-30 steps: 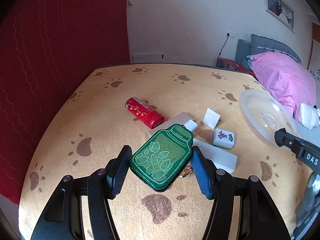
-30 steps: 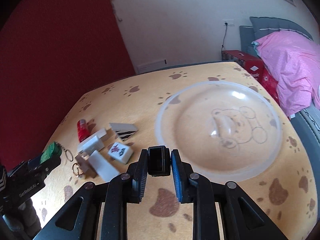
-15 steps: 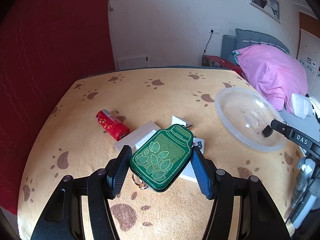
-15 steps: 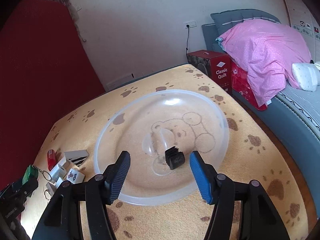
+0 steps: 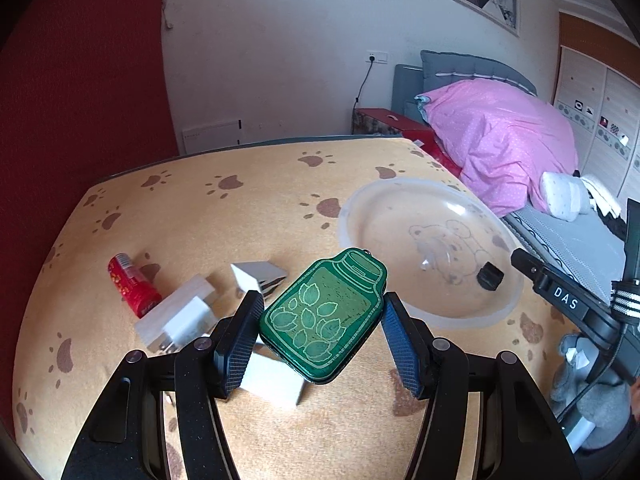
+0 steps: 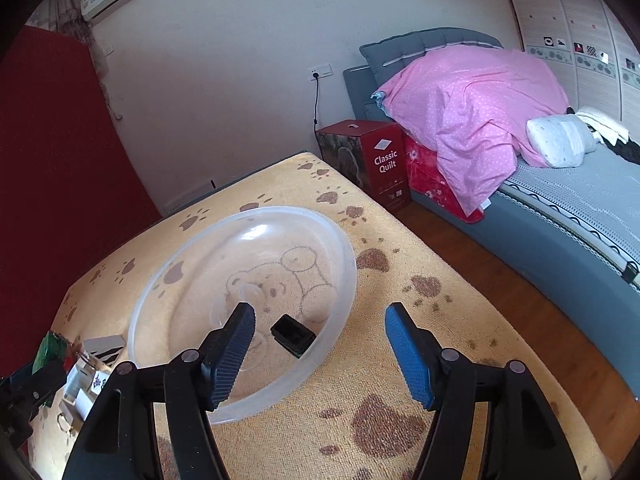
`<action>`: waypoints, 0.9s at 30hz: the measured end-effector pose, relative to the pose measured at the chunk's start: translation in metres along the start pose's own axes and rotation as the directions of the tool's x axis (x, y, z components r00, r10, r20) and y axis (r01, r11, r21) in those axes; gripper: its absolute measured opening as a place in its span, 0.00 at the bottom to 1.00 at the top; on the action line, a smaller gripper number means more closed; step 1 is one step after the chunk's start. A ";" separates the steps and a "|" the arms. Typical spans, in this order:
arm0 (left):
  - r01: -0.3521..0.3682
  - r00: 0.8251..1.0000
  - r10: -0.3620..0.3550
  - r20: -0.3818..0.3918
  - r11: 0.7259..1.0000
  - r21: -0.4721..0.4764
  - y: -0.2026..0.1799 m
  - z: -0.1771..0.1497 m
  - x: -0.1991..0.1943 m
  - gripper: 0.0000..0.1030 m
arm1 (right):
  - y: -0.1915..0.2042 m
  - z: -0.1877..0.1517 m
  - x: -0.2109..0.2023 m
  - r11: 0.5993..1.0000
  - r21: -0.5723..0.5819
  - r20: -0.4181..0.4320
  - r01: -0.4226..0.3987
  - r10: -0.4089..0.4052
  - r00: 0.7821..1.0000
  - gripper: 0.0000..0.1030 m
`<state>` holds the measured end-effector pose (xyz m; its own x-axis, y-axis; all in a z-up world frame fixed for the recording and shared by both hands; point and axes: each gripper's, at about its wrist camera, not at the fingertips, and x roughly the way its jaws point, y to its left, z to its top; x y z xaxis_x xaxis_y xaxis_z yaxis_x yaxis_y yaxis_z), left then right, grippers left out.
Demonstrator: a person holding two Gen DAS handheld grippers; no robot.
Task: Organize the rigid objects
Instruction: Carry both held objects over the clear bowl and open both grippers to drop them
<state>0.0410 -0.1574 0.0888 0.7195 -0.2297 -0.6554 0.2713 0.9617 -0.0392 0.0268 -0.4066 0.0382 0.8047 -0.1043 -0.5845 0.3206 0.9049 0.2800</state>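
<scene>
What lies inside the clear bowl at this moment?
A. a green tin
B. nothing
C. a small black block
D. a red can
C: the black block lies alone in the bowl; the green tin is in the left tool.

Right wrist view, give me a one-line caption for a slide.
Right gripper opening with nothing between its jaws, above the clear bowl where a small black block lies.

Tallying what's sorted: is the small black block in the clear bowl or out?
In: the black block lies on the bottom of the clear bowl.
</scene>
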 end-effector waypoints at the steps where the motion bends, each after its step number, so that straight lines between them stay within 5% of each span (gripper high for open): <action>1: 0.012 1.000 -0.012 -0.003 1.000 0.002 -0.004 0.002 0.003 0.59 | -0.001 -0.001 -0.001 1.000 0.002 0.004 0.007 -0.007 1.000 0.69; 5: 0.059 0.998 -0.059 -0.006 0.998 0.015 -0.020 0.010 0.012 0.59 | -0.004 -0.003 -0.002 1.000 0.012 0.016 0.018 -0.019 1.000 0.76; 22: 0.151 0.988 -0.150 -0.022 0.987 0.048 -0.061 0.028 0.049 0.60 | -0.010 -0.005 -0.001 0.999 0.040 0.013 0.006 -0.007 1.000 0.78; 27: 0.182 0.983 -0.181 -0.013 0.983 0.023 -0.058 0.028 0.054 0.77 | -0.010 -0.007 -0.001 0.999 0.042 0.012 0.001 -0.001 1.000 0.78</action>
<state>0.0821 -0.2302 0.0767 0.6502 -0.3983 -0.6470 0.4121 0.9003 -0.1401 0.0188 -0.4128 0.0308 0.8101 -0.1100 -0.5759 0.3416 0.8869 0.3110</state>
